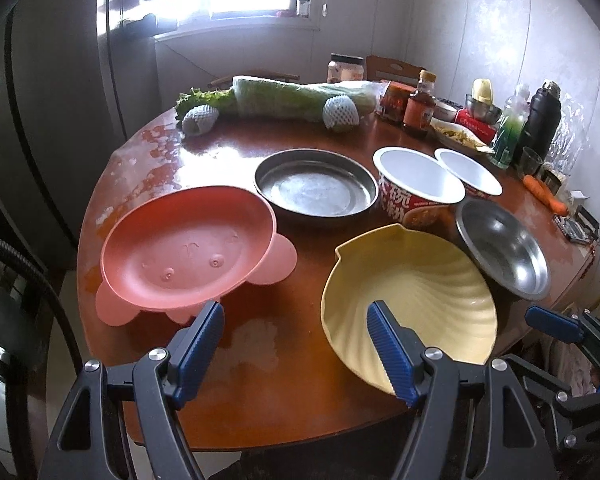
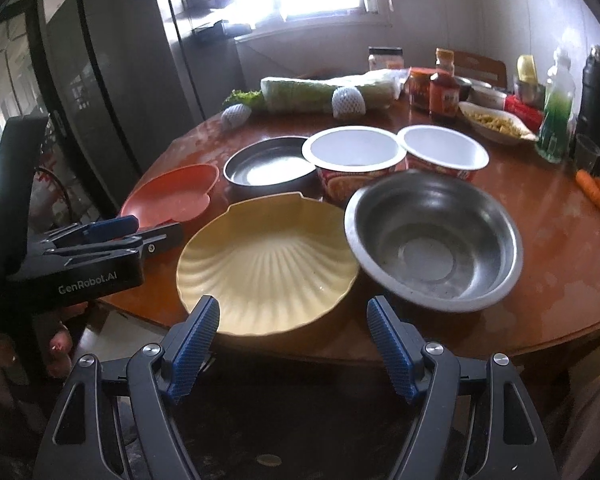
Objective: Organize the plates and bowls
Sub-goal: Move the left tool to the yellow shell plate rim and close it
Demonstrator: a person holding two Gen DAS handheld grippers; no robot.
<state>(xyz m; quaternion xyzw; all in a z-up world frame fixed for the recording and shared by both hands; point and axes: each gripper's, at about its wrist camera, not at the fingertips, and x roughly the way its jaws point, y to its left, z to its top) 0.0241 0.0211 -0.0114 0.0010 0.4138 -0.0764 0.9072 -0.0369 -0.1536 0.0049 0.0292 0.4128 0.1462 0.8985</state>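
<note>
Two grippers hover at the near edge of the round table (image 1: 228,392), left gripper (image 1: 296,324) and right gripper (image 2: 294,320) both spread and empty; yellow shell bowl (image 2: 268,260) sits between pink plate (image 1: 188,244) and steel bowl (image 2: 432,236).

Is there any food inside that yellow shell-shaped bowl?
No, the yellow shell-shaped bowl is empty; its ribbed inside shows bare all the way down.
</note>
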